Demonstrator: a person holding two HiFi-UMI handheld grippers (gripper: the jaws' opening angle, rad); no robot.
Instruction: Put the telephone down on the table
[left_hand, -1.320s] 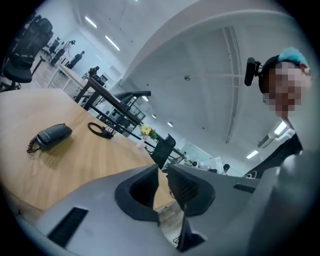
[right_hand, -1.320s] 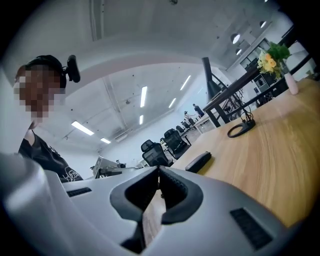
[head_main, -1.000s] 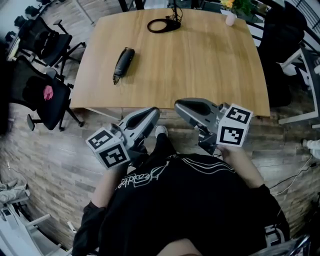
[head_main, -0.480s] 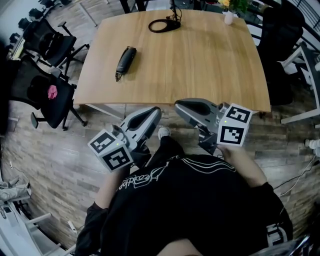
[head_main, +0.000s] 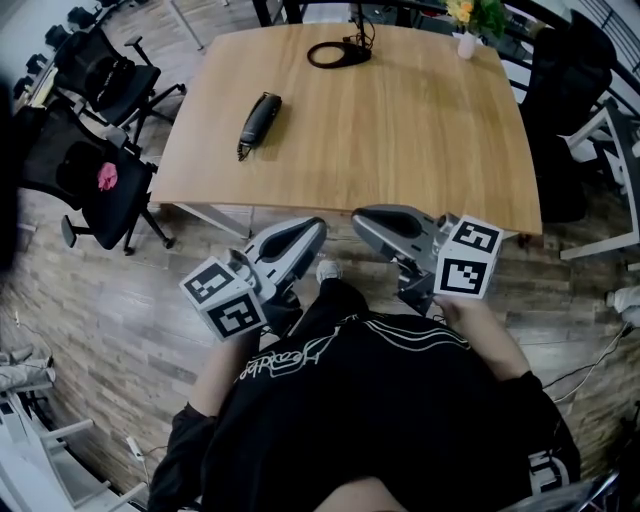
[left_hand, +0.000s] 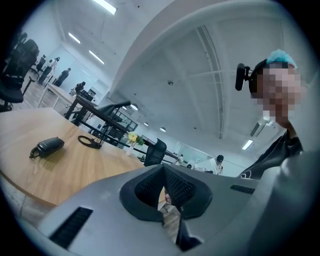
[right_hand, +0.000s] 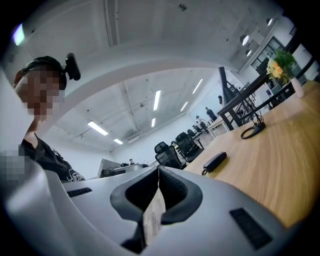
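The telephone (head_main: 259, 120), a black handset, lies by itself on the left part of the wooden table (head_main: 420, 140). It also shows in the left gripper view (left_hand: 47, 146) and the right gripper view (right_hand: 215, 161). Both grippers are held level close to the person's body, short of the table's near edge and far from the handset. My left gripper (head_main: 314, 228) (left_hand: 163, 167) is shut with nothing in it. My right gripper (head_main: 360, 214) (right_hand: 158, 169) has its jaws meeting at the tips, also with nothing in it.
A black cable loop (head_main: 340, 52) and a small vase of flowers (head_main: 465, 38) sit at the table's far edge. Black office chairs (head_main: 100, 85) stand to the left, one with a pink patch (head_main: 105, 178). A white frame (head_main: 610, 150) stands on the right.
Both grippers have drifted slightly in front of the body and stay shut and without a load. The telephone has not moved on the table.
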